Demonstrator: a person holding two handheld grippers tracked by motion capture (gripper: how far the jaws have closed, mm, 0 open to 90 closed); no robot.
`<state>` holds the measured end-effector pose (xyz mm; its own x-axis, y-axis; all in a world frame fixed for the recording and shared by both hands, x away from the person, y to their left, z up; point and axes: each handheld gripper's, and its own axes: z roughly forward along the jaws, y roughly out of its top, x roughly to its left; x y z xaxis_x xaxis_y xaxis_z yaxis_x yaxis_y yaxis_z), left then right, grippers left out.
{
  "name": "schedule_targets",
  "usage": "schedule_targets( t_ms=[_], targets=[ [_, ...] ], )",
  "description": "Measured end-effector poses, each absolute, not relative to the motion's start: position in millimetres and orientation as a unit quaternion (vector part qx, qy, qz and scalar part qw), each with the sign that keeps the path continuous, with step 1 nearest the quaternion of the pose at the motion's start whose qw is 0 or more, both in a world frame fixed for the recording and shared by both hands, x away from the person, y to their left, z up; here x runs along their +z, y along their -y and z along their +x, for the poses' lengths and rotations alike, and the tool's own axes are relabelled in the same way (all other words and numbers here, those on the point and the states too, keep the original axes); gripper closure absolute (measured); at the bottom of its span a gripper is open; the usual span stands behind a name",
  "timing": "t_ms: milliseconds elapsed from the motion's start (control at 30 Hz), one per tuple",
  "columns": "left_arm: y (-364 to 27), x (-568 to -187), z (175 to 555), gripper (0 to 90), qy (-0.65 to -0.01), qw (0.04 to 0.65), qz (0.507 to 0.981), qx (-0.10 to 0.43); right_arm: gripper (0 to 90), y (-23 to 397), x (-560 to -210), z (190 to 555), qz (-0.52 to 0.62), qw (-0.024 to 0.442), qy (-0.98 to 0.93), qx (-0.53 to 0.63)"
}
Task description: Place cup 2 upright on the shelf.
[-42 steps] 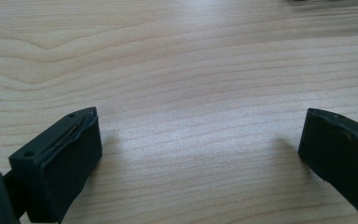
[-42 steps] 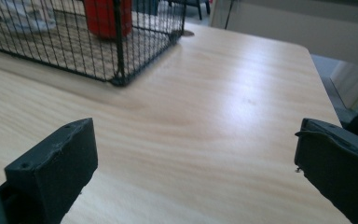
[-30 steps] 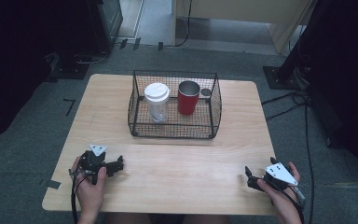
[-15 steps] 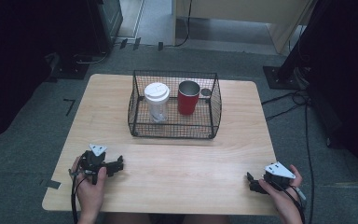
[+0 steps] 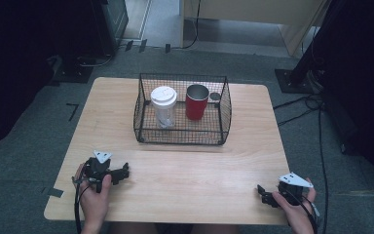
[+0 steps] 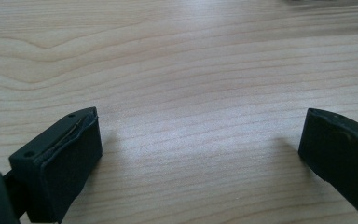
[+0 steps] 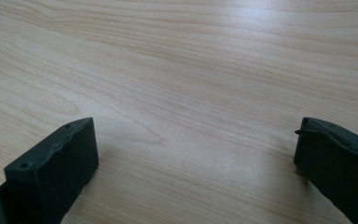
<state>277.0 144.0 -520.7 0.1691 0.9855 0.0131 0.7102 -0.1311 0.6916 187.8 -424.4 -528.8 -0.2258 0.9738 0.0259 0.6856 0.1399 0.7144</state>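
Your left gripper [image 5: 121, 173] and right gripper [image 5: 264, 193] rest spread wide on the table [image 5: 190, 165], holding nothing. The basket [image 5: 182, 137] beyond them holds a lidded cup [image 5: 163, 105] and red cup [image 5: 196, 101].

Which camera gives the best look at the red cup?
The high view: the red cup stands upright inside the wire basket, right of the white-lidded cup. Both gripper views look at bare tabletop between open jaws.

We are seeing a pale, smooth wood-grain tabletop [image 6: 191, 70] gleaming softly under each tool's matt black jaws; the basket [image 5: 146, 112] ahead is looking like black wire.
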Motion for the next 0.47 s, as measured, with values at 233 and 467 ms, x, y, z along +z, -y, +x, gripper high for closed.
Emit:
schedule_targets(
  t_ms=[233,467],
  targets=[
    [-143.9,-520.6,276.2,0.1,-0.596,0.280,0.712,0.244,0.0,422.0,-528.8,190.7,0.596,0.240,-0.703,0.305],
    [-143.7,-520.6,275.0,0.1,-0.597,0.280,0.711,0.244,0.0,416.2,-528.8,197.8,0.615,0.248,-0.686,0.298]
  ],
)
